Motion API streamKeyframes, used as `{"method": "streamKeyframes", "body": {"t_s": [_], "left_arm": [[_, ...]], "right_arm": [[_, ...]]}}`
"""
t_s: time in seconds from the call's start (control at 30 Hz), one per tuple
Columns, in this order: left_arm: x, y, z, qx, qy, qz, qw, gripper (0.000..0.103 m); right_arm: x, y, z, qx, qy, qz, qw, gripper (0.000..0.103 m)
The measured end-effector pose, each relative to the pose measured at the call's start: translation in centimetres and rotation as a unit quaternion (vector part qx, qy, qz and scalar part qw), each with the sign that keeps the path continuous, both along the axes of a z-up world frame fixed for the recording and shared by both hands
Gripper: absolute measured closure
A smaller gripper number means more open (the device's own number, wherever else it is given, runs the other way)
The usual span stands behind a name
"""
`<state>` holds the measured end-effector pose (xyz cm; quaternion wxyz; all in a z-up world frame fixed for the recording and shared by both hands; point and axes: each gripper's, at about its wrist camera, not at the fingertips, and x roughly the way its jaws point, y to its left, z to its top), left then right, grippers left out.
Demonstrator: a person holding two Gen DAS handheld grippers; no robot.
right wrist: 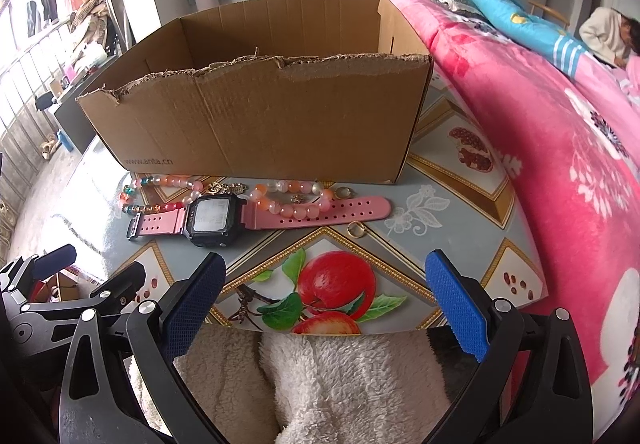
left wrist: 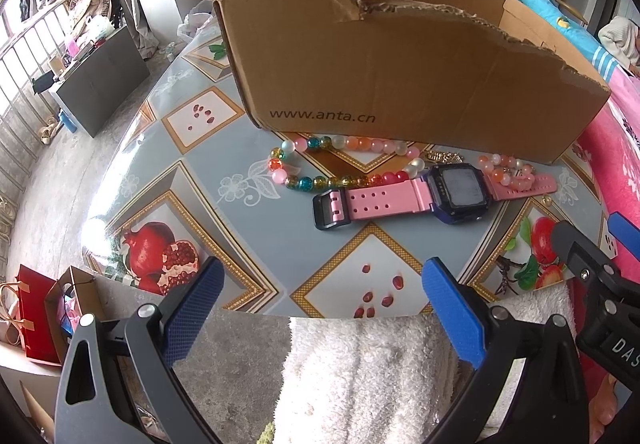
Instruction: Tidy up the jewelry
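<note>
Fruit-patterned surface [right wrist: 432,204] beside pink bed [right wrist: 560,164]; gold ring [right wrist: 355,230] only in right view; left tool [left wrist: 320,304], right tool [right wrist: 326,296] wide, empty.

Both wrist views were aimed forward across the table edge [left wrist: 132,180], left view from further left; the cardboard box [left wrist: 400,84] and pink watch [right wrist: 256,216] were shared, near.

Box [right wrist: 260,124]: plain brown cardboard.
Watch [right wrist: 210,218]: pink strap, black case, grey screen.
Bead bracelet [left wrist: 320,160]: pink, orange, teal, yellow, white.
Surface [right wrist: 420,204]: grey-blue, gold-edged diamonds, red fruit prints.
Claw pads [right wrist: 456,308]: blue, textured.
Blanket [right wrist: 540,124]: pink, floral.
</note>
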<state>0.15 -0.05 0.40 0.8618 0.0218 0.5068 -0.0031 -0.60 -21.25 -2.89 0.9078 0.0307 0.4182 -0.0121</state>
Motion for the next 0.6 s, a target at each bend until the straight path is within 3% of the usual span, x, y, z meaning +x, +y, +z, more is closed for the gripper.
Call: {"method": "streamKeyframes", "body": {"t_s": [0.6], "left_arm": [[0.08, 0.01, -0.18, 0.001, -0.002, -0.004, 1.0000, 0.006]], "right_arm": [[0.34, 0.14, 0.05, -0.007, 0.002, -0.004, 1.000, 0.007]]}}
